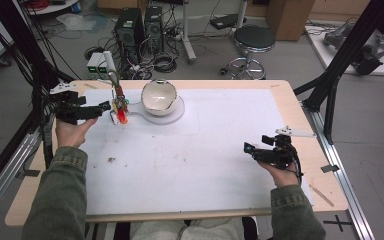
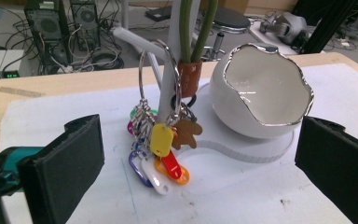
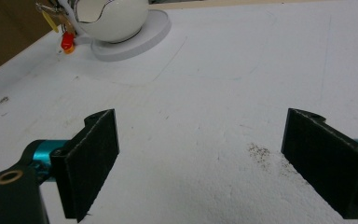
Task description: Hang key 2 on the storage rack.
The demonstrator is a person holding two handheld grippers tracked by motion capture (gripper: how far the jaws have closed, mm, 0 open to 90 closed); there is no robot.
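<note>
Because the bunch of keys hangs from a hook on the white stand, its coloured tags dangle just clear of the table, easy to pinch from the side. That's why the left claw comes in low with jaws wide apart, nothing between them yet. The white bowl sits just beside, likely the drop spot. The right claw waits well apart, open and empty.

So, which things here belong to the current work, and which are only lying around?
In the work: left gripper, key bunch, white stand.
Lying about: eggshell-shaped bowl, right gripper, stool, computer towers.
</note>
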